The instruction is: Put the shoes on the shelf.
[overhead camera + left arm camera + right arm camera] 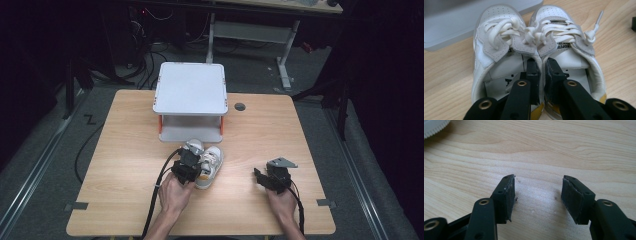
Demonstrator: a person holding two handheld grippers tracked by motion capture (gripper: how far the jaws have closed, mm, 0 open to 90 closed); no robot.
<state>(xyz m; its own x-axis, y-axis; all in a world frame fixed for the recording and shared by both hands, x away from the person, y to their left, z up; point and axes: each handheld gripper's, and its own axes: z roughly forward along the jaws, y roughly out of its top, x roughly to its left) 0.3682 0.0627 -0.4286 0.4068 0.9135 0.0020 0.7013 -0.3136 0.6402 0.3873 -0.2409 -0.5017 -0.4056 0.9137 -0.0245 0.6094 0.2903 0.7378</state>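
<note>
Your left gripper is clamped on the pair of white shoes: one jaw reaches into each shoe, and the two inner walls are pinched together between them (the laces are tied across the gap, joining the pair). In the high view, that left gripper sits over the heels, with your left hand just behind it. The shoes stand side by side near the middle of the desk, toes pointing away from you toward the grey two-tier rack, which stands close in front of them at the far edge.

Your right gripper has its jaws standing apart with nothing between them, only bare wood grain below. In the high view, that right gripper hangs low over the desk, well apart from the shoes, with your right hand behind it.
</note>
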